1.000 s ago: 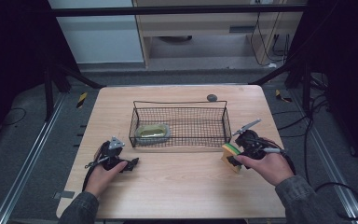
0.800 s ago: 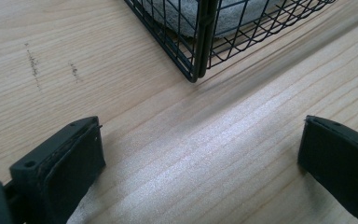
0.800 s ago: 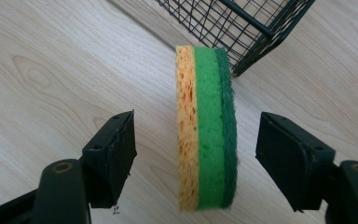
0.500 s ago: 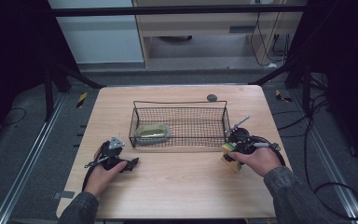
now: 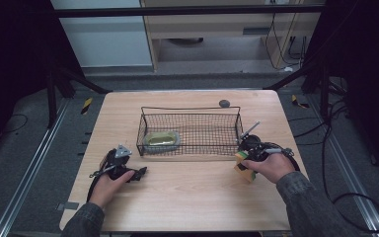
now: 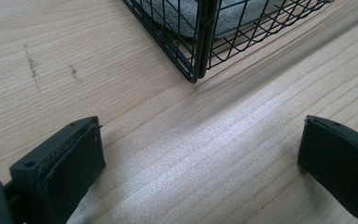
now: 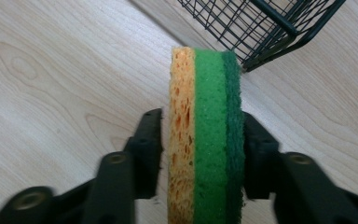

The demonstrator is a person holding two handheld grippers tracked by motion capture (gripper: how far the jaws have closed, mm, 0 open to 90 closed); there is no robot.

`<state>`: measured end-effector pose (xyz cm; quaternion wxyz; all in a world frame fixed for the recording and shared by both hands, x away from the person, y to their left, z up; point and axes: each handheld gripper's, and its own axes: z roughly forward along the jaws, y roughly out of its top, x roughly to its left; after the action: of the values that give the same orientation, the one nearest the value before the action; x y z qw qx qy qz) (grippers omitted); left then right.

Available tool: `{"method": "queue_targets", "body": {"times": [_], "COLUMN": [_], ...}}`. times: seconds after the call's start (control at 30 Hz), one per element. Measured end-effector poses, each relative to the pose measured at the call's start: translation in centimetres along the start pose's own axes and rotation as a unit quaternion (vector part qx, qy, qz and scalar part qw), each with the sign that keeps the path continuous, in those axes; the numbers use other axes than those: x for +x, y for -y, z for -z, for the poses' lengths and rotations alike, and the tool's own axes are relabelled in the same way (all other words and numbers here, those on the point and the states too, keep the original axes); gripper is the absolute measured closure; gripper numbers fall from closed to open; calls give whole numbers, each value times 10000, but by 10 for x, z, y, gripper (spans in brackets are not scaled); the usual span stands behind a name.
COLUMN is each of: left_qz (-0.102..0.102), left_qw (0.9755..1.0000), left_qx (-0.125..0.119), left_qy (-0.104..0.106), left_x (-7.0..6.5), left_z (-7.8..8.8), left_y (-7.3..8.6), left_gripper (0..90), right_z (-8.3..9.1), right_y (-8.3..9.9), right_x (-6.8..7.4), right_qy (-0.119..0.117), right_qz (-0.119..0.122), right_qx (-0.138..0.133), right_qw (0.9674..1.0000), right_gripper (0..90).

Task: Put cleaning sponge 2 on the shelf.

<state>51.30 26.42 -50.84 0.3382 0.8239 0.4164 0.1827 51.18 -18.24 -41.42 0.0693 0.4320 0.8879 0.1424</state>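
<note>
A layered sponge (image 7: pixel 204 135), orange, light green and dark green, stands on edge on the wooden table (image 5: pixel 197 197) just off the wire basket's near right corner. My right gripper (image 7: pixel 200 149) has just been closing, and its pads now press both faces of the sponge (image 5: pixel 244 167). The black wire basket (image 5: pixel 189 132) sits mid-table with a grey-rimmed yellow-green scrubber (image 5: pixel 161 140) in its left end. My left gripper (image 6: pixel 200 154) rests on the table near the basket's near left corner (image 6: pixel 196 56), jaws wide apart with bare wood between them.
A small dark round object (image 5: pixel 224 103) lies behind the basket near the table's far edge. Bare wood runs between my two hands along the front of the table. Metal rails and cables flank the table on the floor.
My right gripper has slid left and down onto the sponge and its jaws have shut on it. The left hand has kept still.
</note>
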Motion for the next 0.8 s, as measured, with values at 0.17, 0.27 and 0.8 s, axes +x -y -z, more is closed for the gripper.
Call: {"method": "queue_targets", "body": {"times": [0.17,0.27,0.8], "left_qz": [-3,-3,-5], "left_qw": [10000,10000,10000], "left_qx": [-1,0,-1], "left_qy": [6,6,5], "left_x": [0,0,0], "left_z": [0,0,0], "left_y": [0,0,0], "left_gripper": [0,0,0], "right_z": [6,15,62], "right_y": [4,9,12], "right_x": [-2,-7,-41], "right_qy": [-46,-12,316], "right_qz": [25,-27,-198], "right_qx": [-76,-188,-632], "right_qw": [10000,9998,9973], "right_gripper": [644,643,643]}}
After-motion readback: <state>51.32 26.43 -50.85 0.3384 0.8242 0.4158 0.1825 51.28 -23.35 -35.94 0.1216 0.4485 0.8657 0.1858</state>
